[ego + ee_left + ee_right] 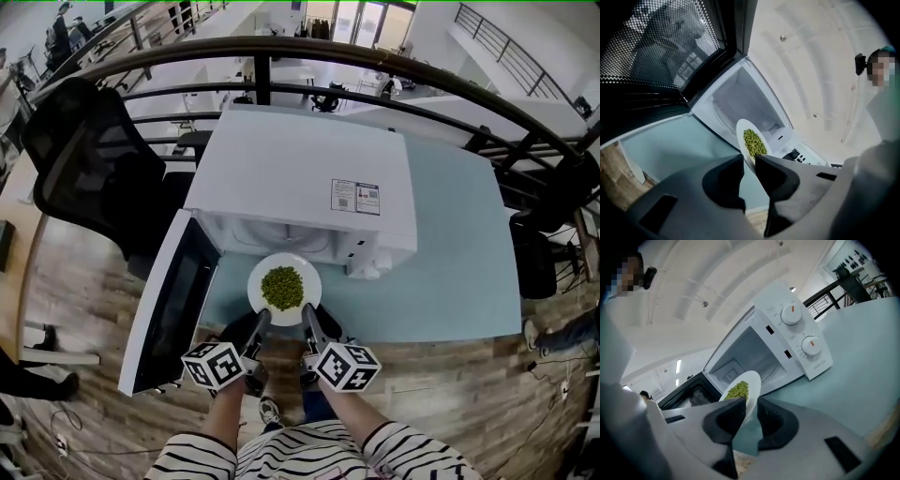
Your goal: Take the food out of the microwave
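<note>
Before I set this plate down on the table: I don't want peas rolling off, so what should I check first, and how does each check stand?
1. Left gripper shut on the plate's near rim: ok.
2. Right gripper shut on the same rim, beside the left: ok.
3. Peas heaped in the plate's middle, none on the rim: ok.
4. Plate out of the microwave cavity: ok.
5. Bare table under and to the right of the plate: ok.
6. Plate held level: cannot tell; the views are tilted.
</note>
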The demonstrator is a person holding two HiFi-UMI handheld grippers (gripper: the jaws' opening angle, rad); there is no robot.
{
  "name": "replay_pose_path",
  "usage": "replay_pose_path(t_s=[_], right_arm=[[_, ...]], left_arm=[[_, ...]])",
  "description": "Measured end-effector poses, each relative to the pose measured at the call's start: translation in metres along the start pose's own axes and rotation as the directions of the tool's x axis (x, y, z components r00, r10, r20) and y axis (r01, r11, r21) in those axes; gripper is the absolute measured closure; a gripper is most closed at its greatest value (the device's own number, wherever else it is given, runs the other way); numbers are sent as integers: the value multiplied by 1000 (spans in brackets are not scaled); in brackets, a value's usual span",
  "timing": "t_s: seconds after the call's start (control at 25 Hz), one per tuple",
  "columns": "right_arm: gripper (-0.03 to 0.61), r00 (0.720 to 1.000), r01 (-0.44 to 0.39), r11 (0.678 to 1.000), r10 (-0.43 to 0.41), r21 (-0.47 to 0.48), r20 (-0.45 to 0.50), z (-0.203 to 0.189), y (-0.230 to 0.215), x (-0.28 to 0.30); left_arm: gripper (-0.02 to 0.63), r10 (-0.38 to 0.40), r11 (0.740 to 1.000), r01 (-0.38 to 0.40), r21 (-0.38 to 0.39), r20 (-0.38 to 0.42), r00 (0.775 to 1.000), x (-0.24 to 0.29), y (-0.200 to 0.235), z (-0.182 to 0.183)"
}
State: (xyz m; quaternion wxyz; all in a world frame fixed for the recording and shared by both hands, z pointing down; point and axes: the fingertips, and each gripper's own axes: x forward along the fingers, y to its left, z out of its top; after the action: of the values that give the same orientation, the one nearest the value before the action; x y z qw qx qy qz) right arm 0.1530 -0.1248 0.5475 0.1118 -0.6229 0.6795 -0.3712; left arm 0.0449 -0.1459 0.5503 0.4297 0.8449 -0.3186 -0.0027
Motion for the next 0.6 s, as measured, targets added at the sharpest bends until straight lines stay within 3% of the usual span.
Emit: replay_pose_path(t_s=[0.6], right_arm=[[492,998,34,999,-35,18,43,-42,23,-81]], left_arm=[[528,-47,999,48,18,-46,998,-70,-31,-46]])
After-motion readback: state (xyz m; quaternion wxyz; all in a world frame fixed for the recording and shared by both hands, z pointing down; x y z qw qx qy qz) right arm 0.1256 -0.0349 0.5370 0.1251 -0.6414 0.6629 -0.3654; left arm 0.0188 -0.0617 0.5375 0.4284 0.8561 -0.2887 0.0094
